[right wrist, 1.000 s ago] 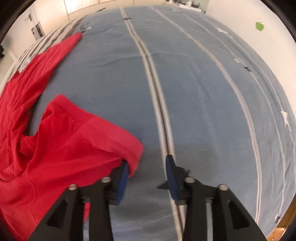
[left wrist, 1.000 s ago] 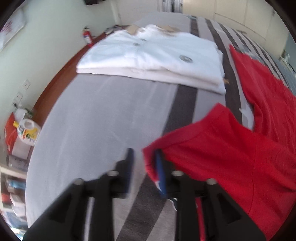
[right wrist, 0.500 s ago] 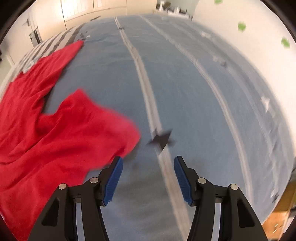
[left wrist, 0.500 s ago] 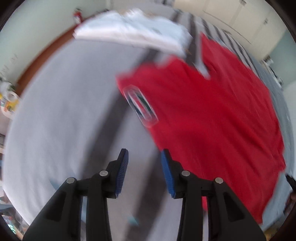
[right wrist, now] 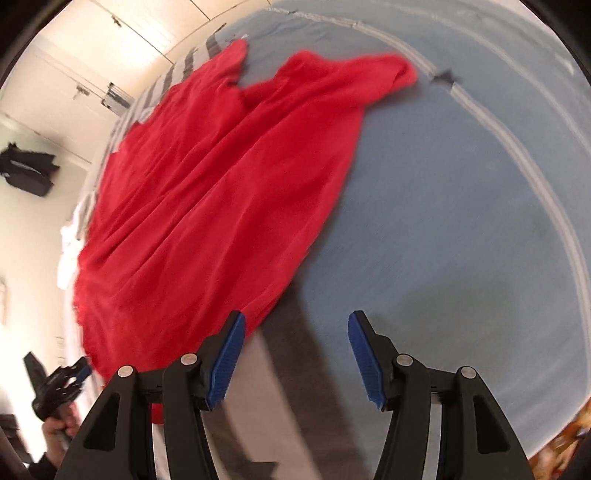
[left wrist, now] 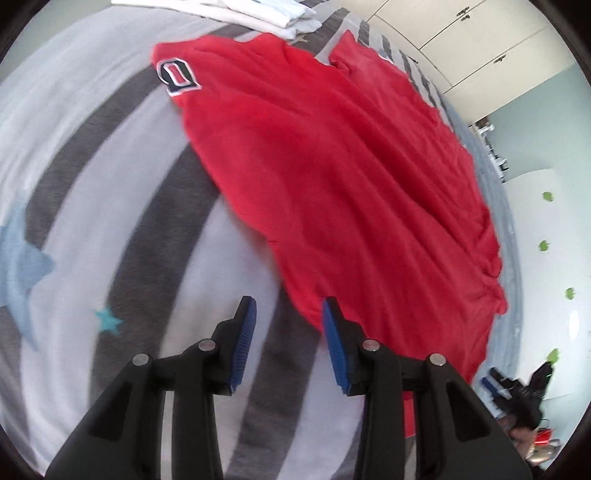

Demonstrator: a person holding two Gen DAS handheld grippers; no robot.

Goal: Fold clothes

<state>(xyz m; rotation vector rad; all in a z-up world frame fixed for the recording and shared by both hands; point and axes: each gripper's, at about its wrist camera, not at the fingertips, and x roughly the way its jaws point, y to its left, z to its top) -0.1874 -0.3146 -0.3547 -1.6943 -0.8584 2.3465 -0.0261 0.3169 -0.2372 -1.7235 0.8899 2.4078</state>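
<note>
A red shirt (left wrist: 351, 184) lies spread on the bed, its sleeve with a dark-edged patch (left wrist: 179, 75) at the far left. My left gripper (left wrist: 290, 301) hovers open over the striped cover, its right finger at the shirt's near hem and nothing between the pads. In the right wrist view the same shirt (right wrist: 207, 192) fills the left half. My right gripper (right wrist: 297, 314) is open too, its left finger at the shirt's near edge and only bedcover in the gap. Each gripper shows small in the other's view, held by a hand (right wrist: 55, 428).
A folded white stack (left wrist: 258, 14) sits at the far end of the grey striped cover (left wrist: 110, 184). The cover turns blue (right wrist: 443, 221) on the right side. Wardrobe doors (left wrist: 461, 44) stand beyond the bed. A black bag (right wrist: 26, 173) hangs on the wall.
Both grippers let go of the sleeve ends and swung back to the shirt's near hem. The right jaws stand wider than before. The sleeves now lie flat on the cover.
</note>
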